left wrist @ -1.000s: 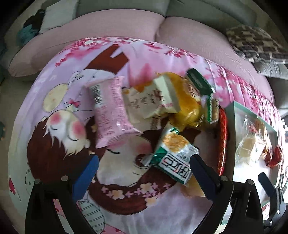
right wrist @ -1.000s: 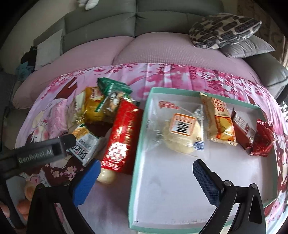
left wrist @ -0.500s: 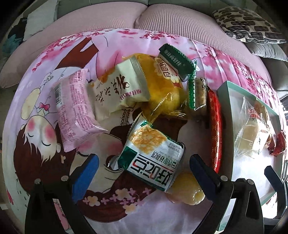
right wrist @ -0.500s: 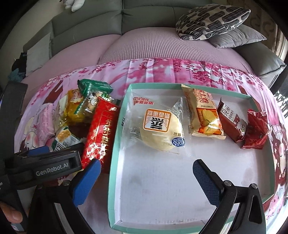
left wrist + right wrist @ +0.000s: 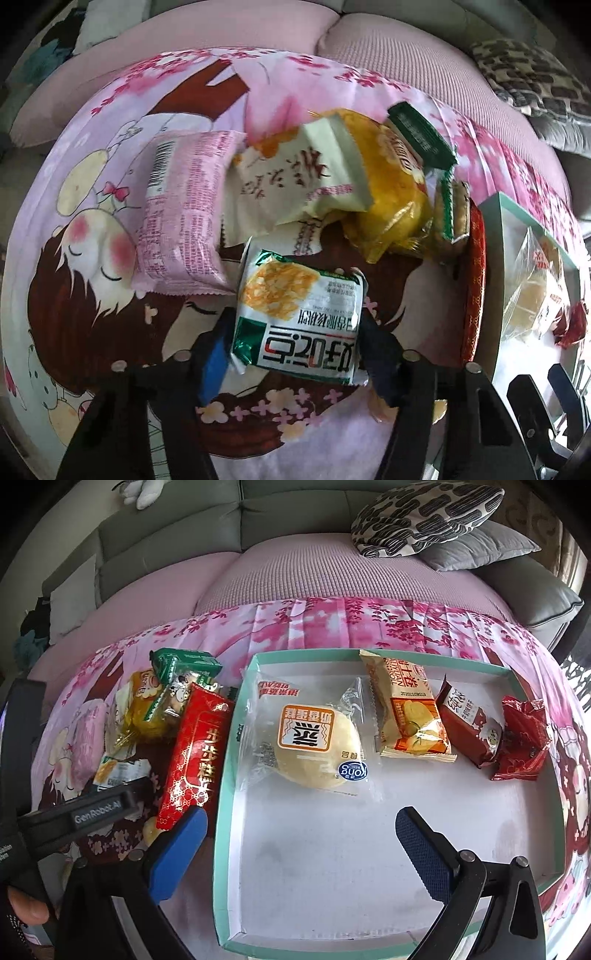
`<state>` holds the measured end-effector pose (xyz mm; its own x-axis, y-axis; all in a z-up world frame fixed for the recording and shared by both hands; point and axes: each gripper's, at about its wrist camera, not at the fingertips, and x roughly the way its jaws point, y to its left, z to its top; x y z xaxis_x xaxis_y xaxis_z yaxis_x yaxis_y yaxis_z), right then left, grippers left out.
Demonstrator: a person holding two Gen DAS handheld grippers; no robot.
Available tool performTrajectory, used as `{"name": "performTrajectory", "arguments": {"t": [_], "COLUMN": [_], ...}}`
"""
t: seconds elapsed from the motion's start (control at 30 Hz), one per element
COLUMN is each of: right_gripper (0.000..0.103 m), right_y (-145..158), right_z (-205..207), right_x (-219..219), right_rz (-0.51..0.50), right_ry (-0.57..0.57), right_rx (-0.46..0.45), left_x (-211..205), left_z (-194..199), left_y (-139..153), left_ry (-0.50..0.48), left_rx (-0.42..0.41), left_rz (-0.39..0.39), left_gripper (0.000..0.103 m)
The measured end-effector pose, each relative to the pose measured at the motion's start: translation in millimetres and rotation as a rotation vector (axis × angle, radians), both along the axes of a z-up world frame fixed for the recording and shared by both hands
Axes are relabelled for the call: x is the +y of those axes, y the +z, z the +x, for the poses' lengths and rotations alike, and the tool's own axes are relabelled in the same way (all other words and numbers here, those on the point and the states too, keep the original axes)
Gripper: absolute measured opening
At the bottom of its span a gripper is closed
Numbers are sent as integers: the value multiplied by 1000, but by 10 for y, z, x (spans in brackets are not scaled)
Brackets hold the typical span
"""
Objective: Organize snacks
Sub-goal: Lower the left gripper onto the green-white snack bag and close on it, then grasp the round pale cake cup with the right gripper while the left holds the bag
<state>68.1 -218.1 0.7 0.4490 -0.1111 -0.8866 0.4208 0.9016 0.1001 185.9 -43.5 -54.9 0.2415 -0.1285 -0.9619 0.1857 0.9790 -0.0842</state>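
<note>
Already the left gripper [image 5: 295, 343] has its blue-padded fingers pressed to both sides of the green-and-white snack packet [image 5: 299, 314], gripping the near end while the packet's long axis runs straight ahead, away from the claw. It is a glossy, puffed foil pillow, crinkly and likely slippery under a hard squeeze. Beyond it lie the matte pink packet [image 5: 184, 218], a cream wrapper [image 5: 299, 177] and a yellow cellophane bag [image 5: 391, 192], heaped on the cartoon-print cloth [image 5: 92, 280]. The teal-rimmed tray [image 5: 236, 775] sits to the right, past the long red packet [image 5: 195, 749], so the carry goes rightward. Over that tray hangs the right gripper [image 5: 299, 853], spread wide and empty, near the clear-wrapped bun [image 5: 317, 749].
</note>
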Motion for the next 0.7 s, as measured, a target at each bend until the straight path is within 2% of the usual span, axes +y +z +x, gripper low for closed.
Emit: {"name": "performTrajectory", "arguments": {"t": [0.07, 0.33, 0.53, 0.7], "right_gripper": [103, 103, 102, 90], "right_y": [2, 32, 111, 121], "right_z": [2, -6, -6, 19], "right_x": [-1, 76, 281, 527], "right_rz": [1, 15, 80, 82], "right_ry": [0, 28, 137, 245], "right_rx": [-1, -20, -81, -96], "left_x": [41, 228, 327, 578], "left_z": [-7, -107, -138, -180], "left_y": [13, 68, 75, 103], "left_ry": [17, 57, 93, 141], "left_rx": [-1, 4, 15, 24], "left_rz": [-4, 3, -1, -19], "left_gripper": [59, 58, 58, 58]}}
